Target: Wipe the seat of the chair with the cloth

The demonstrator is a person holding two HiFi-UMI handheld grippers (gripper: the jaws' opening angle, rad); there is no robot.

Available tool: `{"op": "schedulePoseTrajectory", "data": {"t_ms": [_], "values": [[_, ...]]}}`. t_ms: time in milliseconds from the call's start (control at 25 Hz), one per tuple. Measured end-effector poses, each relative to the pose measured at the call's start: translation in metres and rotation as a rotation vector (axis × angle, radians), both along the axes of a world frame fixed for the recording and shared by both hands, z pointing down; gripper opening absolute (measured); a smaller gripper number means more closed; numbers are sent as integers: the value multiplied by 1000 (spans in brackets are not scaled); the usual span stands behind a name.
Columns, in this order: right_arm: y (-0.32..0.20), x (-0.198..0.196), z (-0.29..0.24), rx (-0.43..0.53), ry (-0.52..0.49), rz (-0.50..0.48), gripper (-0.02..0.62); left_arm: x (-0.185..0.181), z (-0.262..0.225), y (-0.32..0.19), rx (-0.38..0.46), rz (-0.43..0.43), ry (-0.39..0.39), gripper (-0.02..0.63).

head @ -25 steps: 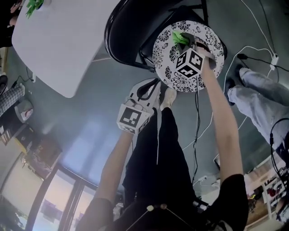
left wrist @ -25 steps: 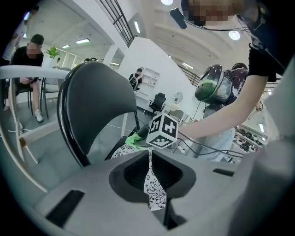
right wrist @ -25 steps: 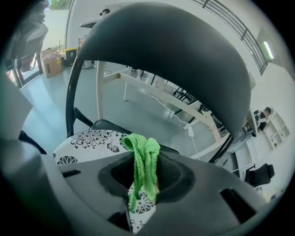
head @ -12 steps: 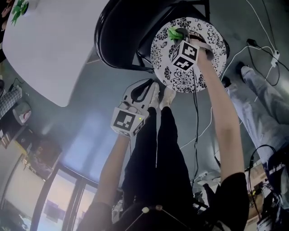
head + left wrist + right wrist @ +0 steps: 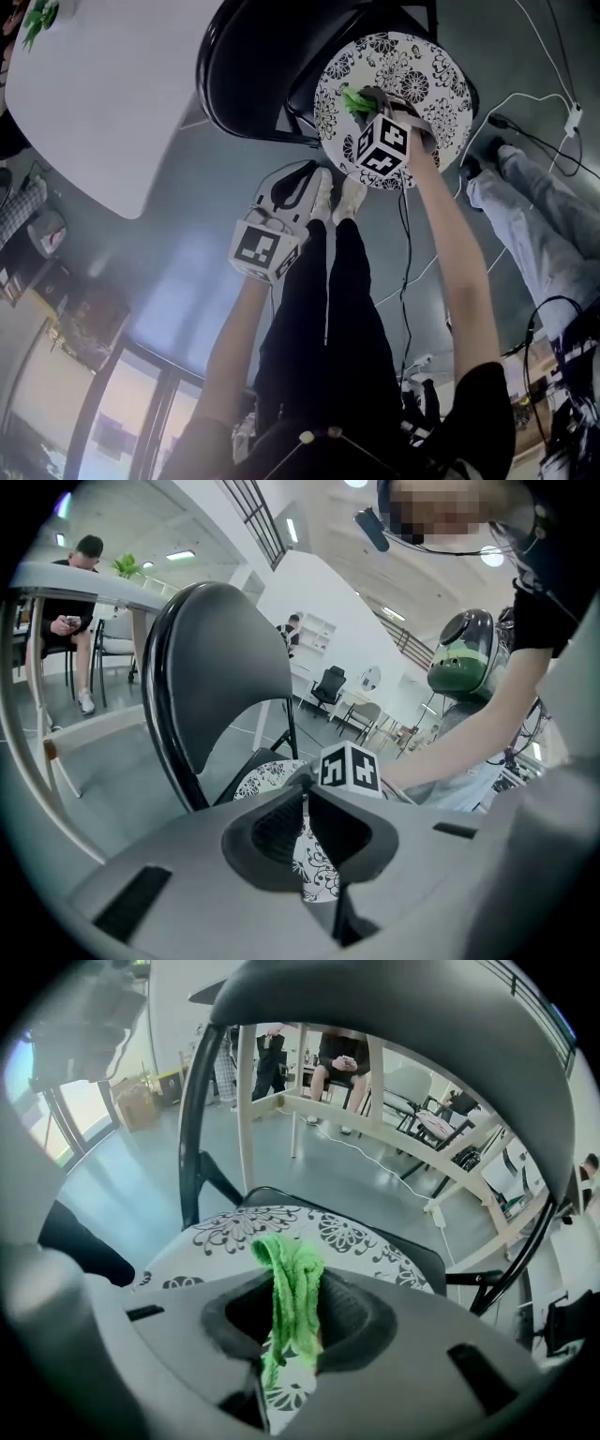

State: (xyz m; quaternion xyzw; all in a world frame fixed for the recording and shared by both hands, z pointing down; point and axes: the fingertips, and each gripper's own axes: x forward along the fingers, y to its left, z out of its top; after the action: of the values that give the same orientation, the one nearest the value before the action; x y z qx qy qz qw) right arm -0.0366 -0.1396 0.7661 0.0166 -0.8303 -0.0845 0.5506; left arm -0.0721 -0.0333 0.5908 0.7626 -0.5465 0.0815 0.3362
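Observation:
The chair has a round white seat with a black flower pattern (image 5: pixel 427 80) (image 5: pixel 281 1222) and a black backrest (image 5: pixel 253 66). A green cloth (image 5: pixel 355 100) (image 5: pixel 292 1302) is pinched in my right gripper (image 5: pixel 367 101), which is shut on it and rests over the near-left part of the seat. In the right gripper view the cloth stands up between the jaws above the seat. My left gripper (image 5: pixel 281 211) (image 5: pixel 306 827) hangs off the seat, lower left of it, jaws shut and holding nothing.
A white table (image 5: pixel 103 84) stands left of the chair. Cables (image 5: pixel 534 66) trail over the grey floor on the right, where another person's legs (image 5: pixel 534 216) stand. My own legs and shoes (image 5: pixel 337 202) are just below the seat.
My right gripper with the cloth has slid toward me and left across the seat. The left gripper has stayed about where it was.

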Motion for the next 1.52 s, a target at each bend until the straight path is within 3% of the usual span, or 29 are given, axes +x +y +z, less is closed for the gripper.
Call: {"op": "schedulePoseTrajectory", "data": {"t_ms": [200,520,680,840,1160,1520], "values": [[59,22,6,-89,-11,21,101,0,-1,-2,3,-7,4,23],[142,51,3,-173,18,-77,101,2,0,-4,-3,-15,22,23],[158,57,0,-199,23,-96,101,8,3,-3,-11,1,18,23],[119,53,-7,-148,-3,-28,101,8,4,-4,-12,1,17,23],[-14,52,-15,21,7,113,101,13,9,-1,-32,11,14,23],[-137,73,-27,230,119,170,101,5,9,1,-42,5,9,23]]}}
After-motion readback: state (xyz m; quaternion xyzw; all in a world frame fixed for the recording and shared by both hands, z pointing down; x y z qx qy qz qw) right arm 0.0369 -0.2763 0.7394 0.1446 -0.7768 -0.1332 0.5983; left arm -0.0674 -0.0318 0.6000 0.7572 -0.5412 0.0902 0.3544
